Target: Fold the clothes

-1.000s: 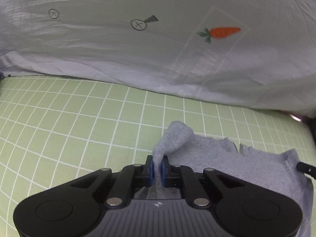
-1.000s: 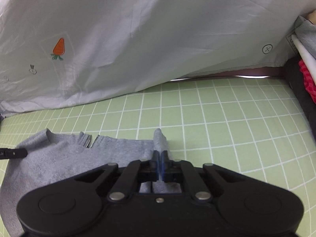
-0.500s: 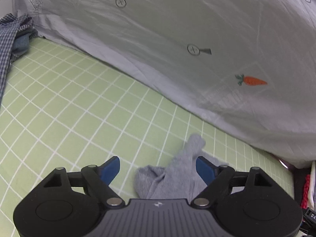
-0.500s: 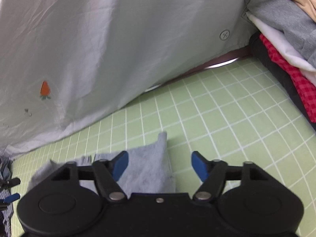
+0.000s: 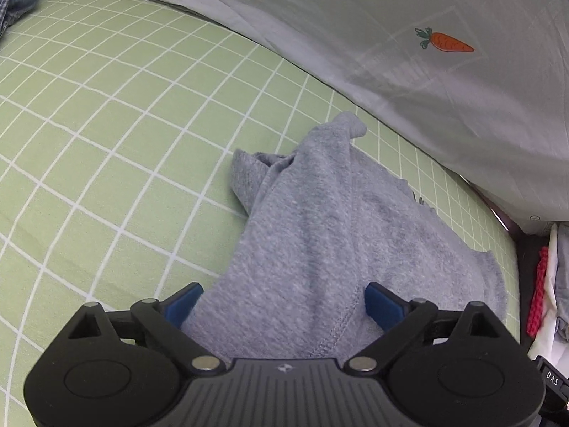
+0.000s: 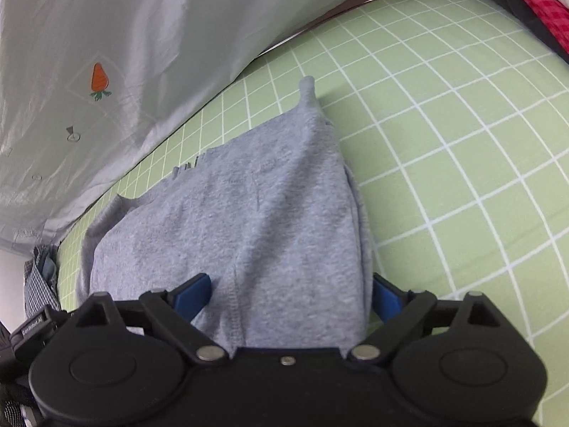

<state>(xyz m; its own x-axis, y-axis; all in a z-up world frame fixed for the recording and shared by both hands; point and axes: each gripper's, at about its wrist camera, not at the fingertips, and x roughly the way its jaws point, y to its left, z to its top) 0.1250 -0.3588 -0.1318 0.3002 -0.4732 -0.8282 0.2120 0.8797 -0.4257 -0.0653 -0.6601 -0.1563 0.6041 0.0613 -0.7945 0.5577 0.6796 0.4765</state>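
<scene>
Both grippers, L [image 5: 282, 300] & R [image 6: 290, 293], spread wide over grey top [image 5: 320, 235], holding nothing. Only R view shows checked cloth [image 6: 39, 284]; L view shows stack's white layer [image 5: 551, 277].

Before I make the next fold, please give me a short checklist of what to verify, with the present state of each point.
1. Left gripper jaws open, not pinching: ok.
2. Right gripper jaws open, not pinching: ok.
3. Grey knit garment lies on the green grid-patterned mat: ok.
4. Garment flat, without bumps: not ok; a ridge with a peaked corner stands up on the left side, and another peak on the right.
5. Free mat around the garment: ok; the white carrot-print sheet is apart from it.
6. Edges aligned underneath: cannot tell.
</scene>
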